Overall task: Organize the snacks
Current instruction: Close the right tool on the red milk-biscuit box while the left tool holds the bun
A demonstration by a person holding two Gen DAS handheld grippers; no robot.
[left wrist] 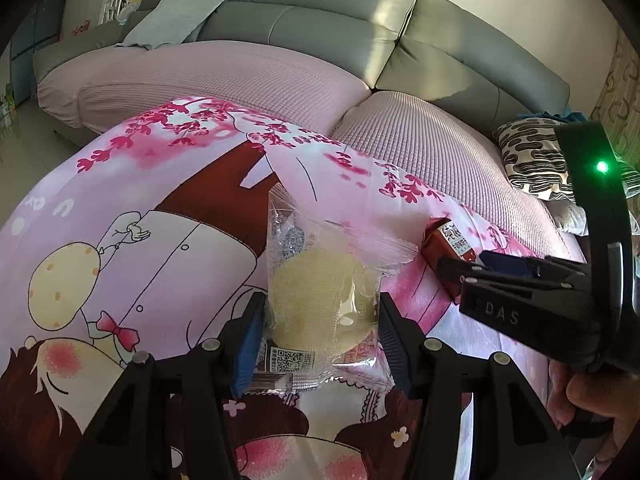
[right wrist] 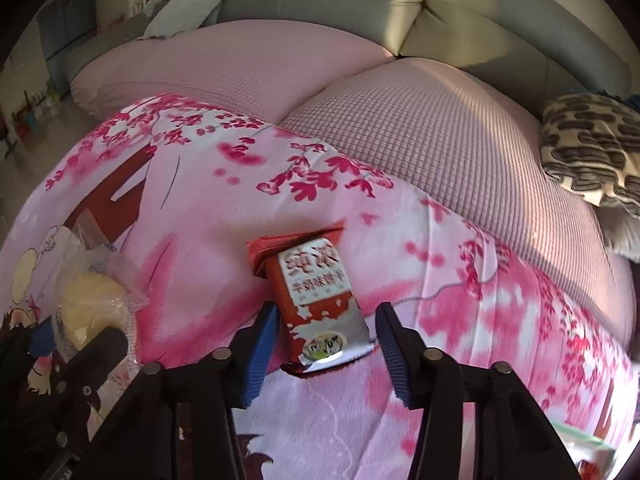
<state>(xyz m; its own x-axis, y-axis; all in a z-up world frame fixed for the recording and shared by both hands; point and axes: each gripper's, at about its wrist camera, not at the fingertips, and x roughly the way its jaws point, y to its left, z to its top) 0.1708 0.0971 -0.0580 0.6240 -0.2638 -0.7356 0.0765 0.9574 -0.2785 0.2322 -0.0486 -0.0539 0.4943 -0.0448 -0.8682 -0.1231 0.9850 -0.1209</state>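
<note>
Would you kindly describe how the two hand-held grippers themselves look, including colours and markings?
Each hand-held gripper, left and right, has black angular fingers with round metal bolts and ribbed blue pads. Seen from the left wrist, the right one's black body bears the letters DAS and a glowing green light.

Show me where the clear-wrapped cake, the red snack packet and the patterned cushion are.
clear-wrapped cake point(left wrist: 320, 300), left wrist view, on the pale cake.
red snack packet point(right wrist: 316, 296), right wrist view, on its printed front.
patterned cushion point(right wrist: 592, 148), right wrist view, on its top face.

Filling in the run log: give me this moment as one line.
left hand-held gripper: shut on clear-wrapped pastry | right hand-held gripper: astride red snack packet, pads not touching | surface: pink printed cloth
</note>
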